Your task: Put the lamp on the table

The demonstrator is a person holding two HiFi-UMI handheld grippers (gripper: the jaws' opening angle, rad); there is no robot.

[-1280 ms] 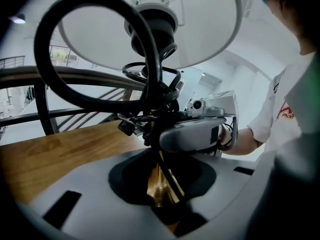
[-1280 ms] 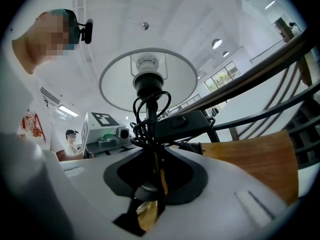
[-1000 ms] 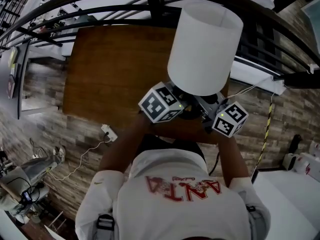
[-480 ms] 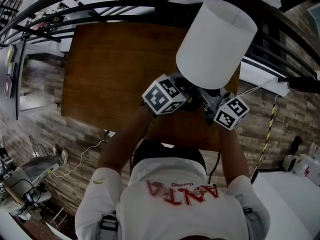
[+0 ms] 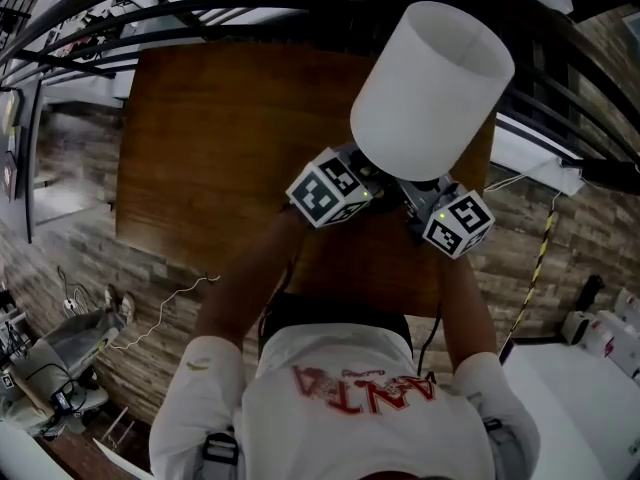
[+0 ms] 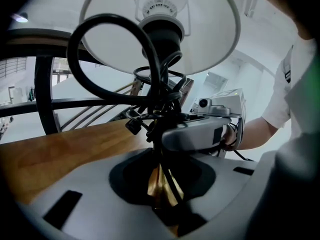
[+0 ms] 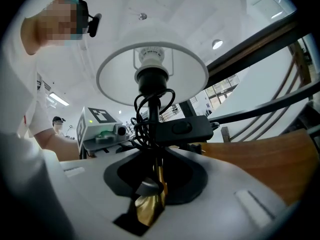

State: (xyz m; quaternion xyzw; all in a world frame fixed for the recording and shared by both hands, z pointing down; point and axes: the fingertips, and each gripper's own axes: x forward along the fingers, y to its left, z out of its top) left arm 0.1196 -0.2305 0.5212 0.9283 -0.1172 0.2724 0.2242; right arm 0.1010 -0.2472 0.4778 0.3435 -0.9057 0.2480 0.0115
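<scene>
head view had the lamp (image 5: 430,88) tilted to the right over the far right part of the table (image 5: 220,148). its white shade was uppermost, and its base was hidden under my two grippers. i could not tell whether the base touched the wood. the left gripper (image 5: 368,190) and right gripper (image 5: 418,206) came in from either side just below the shade, with their marker cubes close together. my arms reached forward from a white shirt (image 5: 350,408). a black railing (image 5: 250,13) curved past the table's far edge, and plank floor (image 5: 150,268) showed on the near side.

in the left gripper view the brass stem (image 6: 161,184) stood between that gripper's grey jaws, which were closed against it. a black cord (image 6: 100,59) looped wide and then wound round the stem under the open underside of the shade (image 6: 210,39). the right gripper showed just behind the stem, with a hand on it, and the tabletop ran off to the left.

in the right gripper view the same stem sat between the right jaws, which were clamped on it too. the cord was bunched above them, with its black switch (image 7: 182,129) just right of the stem. the left gripper's cube showed to the left. the tabletop lay to the right, with the railing above it.
</scene>
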